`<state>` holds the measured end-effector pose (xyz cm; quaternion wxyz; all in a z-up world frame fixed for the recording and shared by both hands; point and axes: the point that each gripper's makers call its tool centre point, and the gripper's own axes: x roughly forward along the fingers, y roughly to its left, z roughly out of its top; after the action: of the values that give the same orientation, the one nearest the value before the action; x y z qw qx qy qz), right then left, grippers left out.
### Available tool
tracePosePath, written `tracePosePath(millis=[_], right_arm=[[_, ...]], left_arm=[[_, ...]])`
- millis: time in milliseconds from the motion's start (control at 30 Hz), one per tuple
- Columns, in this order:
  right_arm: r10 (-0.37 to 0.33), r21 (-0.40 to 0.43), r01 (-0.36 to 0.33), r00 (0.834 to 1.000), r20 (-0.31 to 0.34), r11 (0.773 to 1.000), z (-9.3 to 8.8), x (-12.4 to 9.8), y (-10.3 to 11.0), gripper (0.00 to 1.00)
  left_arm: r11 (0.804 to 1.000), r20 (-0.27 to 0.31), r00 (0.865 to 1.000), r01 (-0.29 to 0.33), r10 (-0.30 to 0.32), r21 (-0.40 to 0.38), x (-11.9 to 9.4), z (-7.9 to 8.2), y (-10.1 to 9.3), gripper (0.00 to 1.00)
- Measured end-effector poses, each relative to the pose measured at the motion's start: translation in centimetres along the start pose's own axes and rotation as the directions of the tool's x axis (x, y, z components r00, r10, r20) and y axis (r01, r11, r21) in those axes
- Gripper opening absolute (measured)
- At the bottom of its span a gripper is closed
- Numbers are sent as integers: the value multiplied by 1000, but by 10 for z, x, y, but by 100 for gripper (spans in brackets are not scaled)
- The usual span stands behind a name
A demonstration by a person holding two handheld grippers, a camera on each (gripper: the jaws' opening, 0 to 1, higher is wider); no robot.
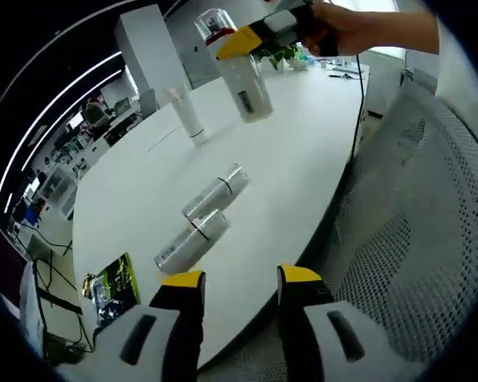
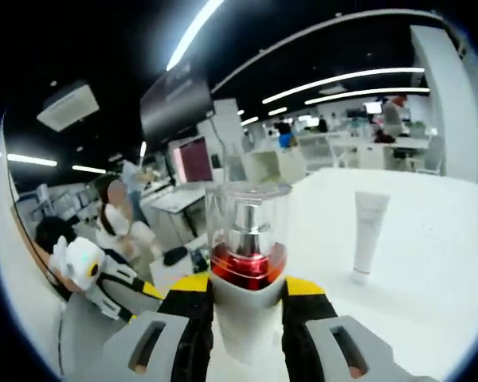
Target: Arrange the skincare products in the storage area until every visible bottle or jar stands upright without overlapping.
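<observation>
Partway: white tube (image 1: 188, 115) stands upright upper left of the left gripper view, right gripper (image 2: 247, 296) is clamped on the clear-capped pump bottle (image 2: 247, 263) upright at top centre, two silver bottles (image 1: 203, 223) lie mid-frame on the white table (image 1: 303, 159), left gripper (image 1: 240, 285) hangs empty, jaws apart.

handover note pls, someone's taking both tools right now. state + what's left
Right tool: shut on the pump bottle, holding it upright at the white table.
Left tool: open, holding nothing, at the table's near edge.
White tube stands on its cap.
Two silver bottles lie on their sides, close together near the left tool.
Done: tube upright. Left: release the pump bottle, stand both silver bottles up, spaced apart.
</observation>
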<state>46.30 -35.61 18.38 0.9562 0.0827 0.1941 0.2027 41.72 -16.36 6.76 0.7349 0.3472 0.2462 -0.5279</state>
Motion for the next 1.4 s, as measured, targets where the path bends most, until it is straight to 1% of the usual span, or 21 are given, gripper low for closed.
tracePosePath(millis=[100, 167, 233, 333, 467, 533, 600, 667, 767, 933, 1000, 1200, 1400], right_arm=[[-40, -9, 40, 999, -6, 999, -4, 2, -16, 27], [-68, -19, 68, 998, -11, 997, -6, 1, -25, 27], [-85, -31, 85, 996, -10, 996, -7, 1, -30, 27], [-106, -27, 106, 994, -7, 994, -10, -2, -39, 27], [-130, -32, 130, 991, -17, 991, -17, -4, -48, 27], [-135, -39, 134, 991, -22, 990, -20, -4, -50, 27], [-141, -49, 139, 989, -37, 989, -28, -3, -53, 27], [-148, -47, 145, 987, -58, 988, -38, -2, -56, 27], [-154, -38, 151, 985, -81, 988, -50, 0, -57, 27], [-158, -41, 155, 983, -89, 987, -56, 3, -58, 27], [-161, -41, 157, 983, -91, 987, -58, 4, -61, 27], [-185, -32, 183, 978, -96, 983, -65, 7, -76, 27], [-207, -67, 200, 972, -110, 977, -71, 11, -92, 27]], left_arm=[[1000, -10, 1000, 3, -3, 11, 0, -1, -1, 30], [1000, 3, 1000, -14, 14, 14, -3, 2, 3, 28], [1000, 11, 1000, -9, 9, 2, -2, 3, 3, 30], [1000, 5, 1000, 4, -4, 27, -1, 3, -1, 29], [999, 7, 1000, 14, -15, 36, -1, 4, -3, 30], [999, 8, 1000, 18, -18, 36, -1, 5, -4, 30], [999, 10, 1000, 23, -24, 34, -1, 6, -5, 29], [999, 24, 999, 29, -30, 32, -1, 8, -6, 29], [998, 16, 999, 42, -43, 47, 0, 6, -9, 29], [998, -15, 999, 40, -40, 42, 2, 0, -8, 28], [998, -25, 999, 45, -44, 54, 3, -2, -10, 28], [996, -44, 997, 61, -58, 65, 4, -6, -13, 27], [995, -52, 996, 71, -68, 66, 4, -7, -15, 28]])
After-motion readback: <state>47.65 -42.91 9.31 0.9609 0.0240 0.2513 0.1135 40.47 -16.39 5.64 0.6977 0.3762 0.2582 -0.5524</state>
